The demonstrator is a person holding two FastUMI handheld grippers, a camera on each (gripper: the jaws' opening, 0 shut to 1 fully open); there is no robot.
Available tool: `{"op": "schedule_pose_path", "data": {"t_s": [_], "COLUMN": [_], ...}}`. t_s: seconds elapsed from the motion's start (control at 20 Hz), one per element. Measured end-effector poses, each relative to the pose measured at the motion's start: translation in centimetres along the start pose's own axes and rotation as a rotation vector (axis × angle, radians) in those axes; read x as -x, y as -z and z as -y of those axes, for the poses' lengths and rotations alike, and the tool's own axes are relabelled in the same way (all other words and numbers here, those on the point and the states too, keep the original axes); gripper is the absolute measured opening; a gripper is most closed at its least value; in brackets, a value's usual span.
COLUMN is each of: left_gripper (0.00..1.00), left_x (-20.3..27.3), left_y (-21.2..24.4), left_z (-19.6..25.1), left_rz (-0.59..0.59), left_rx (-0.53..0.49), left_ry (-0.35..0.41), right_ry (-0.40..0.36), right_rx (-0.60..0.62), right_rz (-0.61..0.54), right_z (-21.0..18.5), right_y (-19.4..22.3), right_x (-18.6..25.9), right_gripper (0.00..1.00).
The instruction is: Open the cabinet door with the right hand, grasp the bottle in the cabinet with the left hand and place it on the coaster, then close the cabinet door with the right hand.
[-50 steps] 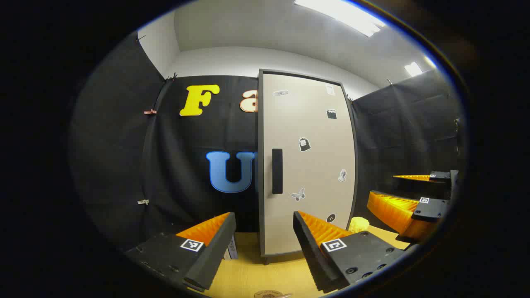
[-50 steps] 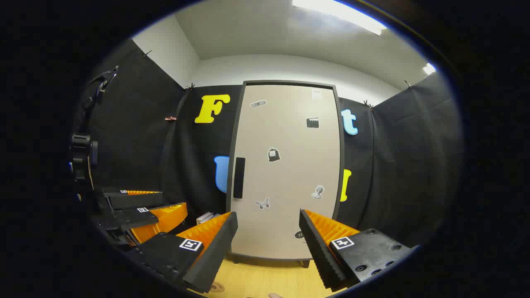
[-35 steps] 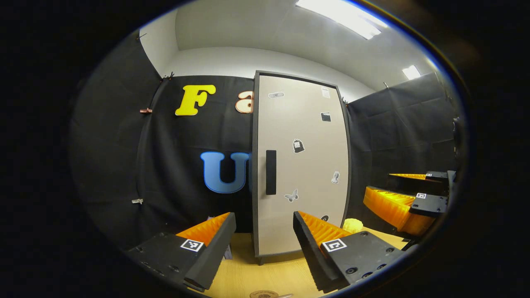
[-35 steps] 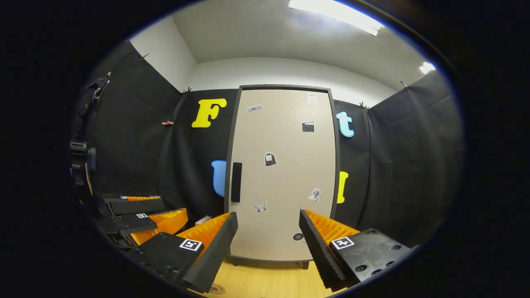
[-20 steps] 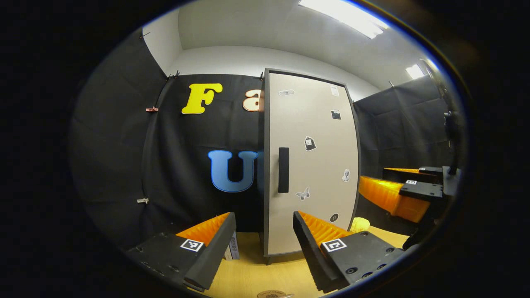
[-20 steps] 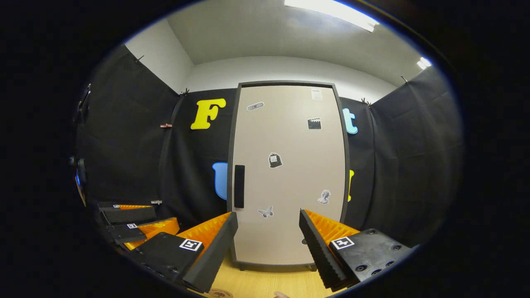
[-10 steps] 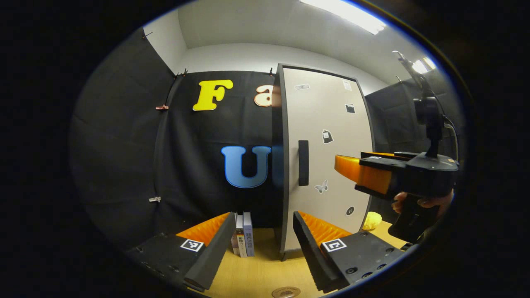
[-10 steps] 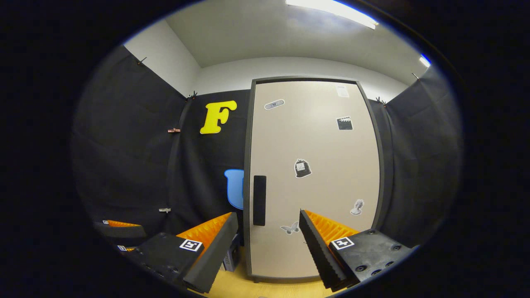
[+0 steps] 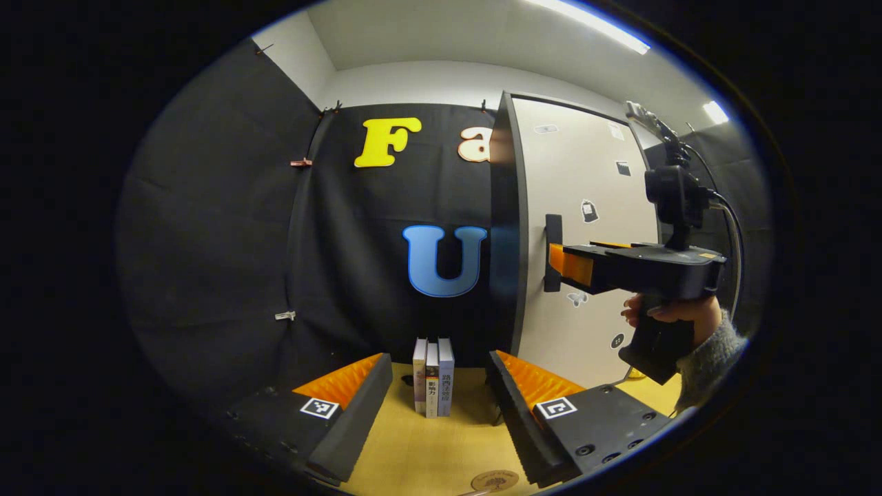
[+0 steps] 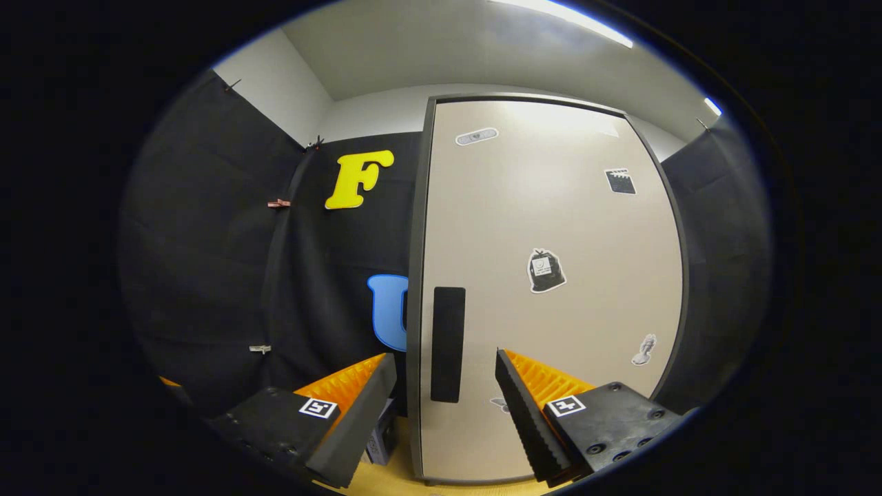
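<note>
The tall beige cabinet [image 10: 551, 207] stands shut, so the bottle inside is hidden. Its dark upright handle [image 10: 448, 324] is near the door's left edge. My right gripper [image 10: 444, 362] is open, and the handle sits between its fingers a short way ahead. From the left gripper view, the right gripper [image 9: 559, 260], held by a hand [image 9: 661, 313], has its tips right at the handle [image 9: 552, 234] of the cabinet [image 9: 592, 172]. My left gripper [image 9: 437, 362] is open and empty over the wooden table [image 9: 413, 448]. A round coaster [image 9: 495, 479] lies at the table's near edge.
Three books [image 9: 433, 375] stand upright on the table just left of the cabinet, straight ahead of the left gripper. A yellow object [image 9: 632, 374] peeks out behind the person's sleeve [image 9: 710, 358]. Black cloth walls close off the back and both sides.
The right gripper has moved forward to the cabinet handle, which now looks much larger. The left gripper view has swung left, bringing the books into sight. Both grippers stay open.
</note>
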State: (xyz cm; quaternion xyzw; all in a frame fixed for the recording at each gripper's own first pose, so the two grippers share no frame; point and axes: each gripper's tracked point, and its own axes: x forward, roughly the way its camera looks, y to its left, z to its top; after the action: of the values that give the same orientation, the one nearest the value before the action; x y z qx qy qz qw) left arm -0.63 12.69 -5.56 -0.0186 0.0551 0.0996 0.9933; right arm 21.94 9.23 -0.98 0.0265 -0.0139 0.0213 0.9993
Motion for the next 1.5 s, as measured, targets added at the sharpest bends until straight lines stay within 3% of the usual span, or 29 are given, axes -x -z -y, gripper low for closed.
{"op": "schedule_pose_path", "data": {"t_s": [0.1,0.25,0.6,0.65,0.75,0.85,1.0,1.1,1.15,1.5], "left_gripper": [0.89,0.89,0.89,0.89,0.89,0.88,0.88,0.88,0.88,0.88], "left_x": [-0.2,-0.2,1.1,1.1,1.3,1.6,2.3,2.9,3.4,5.8], "left_y": [0.5,1.2,-0.8,-0.9,-0.8,-0.6,-0.6,-0.7,-0.9,-1.4], "left_z": [-1.1,-2.5,-4.1,-4.1,-4.3,-4.3,-4.4,-4.0,-3.9,-3.2], "left_rz": [-0.013,-0.041,0.002,0.002,-0.002,-0.003,-0.003,0.003,0.009,0.026], "left_rx": [0.007,0.013,-0.024,-0.026,-0.022,-0.018,-0.015,-0.005,-0.002,0.008], "left_ry": [-0.025,-0.061,-0.117,-0.118,-0.119,-0.122,-0.128,-0.118,-0.114,-0.097], "right_ry": [0.018,0.023,0.082,0.069,0.087,0.107,0.076,0.082,0.077,-0.023], "right_rx": [-0.017,-0.028,-0.001,-0.001,0.020,0.029,0.019,0.038,0.039,-0.009], "right_rz": [-0.011,0.001,-0.025,-0.028,-0.018,-0.014,-0.034,-0.038,-0.040,-0.090], "right_z": [0.1,-0.3,0.4,0.2,0.1,0.3,0.2,0.4,0.2,-0.5], "right_y": [0.7,1.0,3.0,3.3,3.4,3.3,3.5,3.2,3.2,2.3], "right_x": [-1.3,-2.9,-5.1,-5.8,-5.6,-5.4,-5.6,-5.1,-5.0,-0.3], "right_gripper": [0.94,0.77,0.79,0.51,0.40,0.41,0.18,0.18,0.06,0.06]}}
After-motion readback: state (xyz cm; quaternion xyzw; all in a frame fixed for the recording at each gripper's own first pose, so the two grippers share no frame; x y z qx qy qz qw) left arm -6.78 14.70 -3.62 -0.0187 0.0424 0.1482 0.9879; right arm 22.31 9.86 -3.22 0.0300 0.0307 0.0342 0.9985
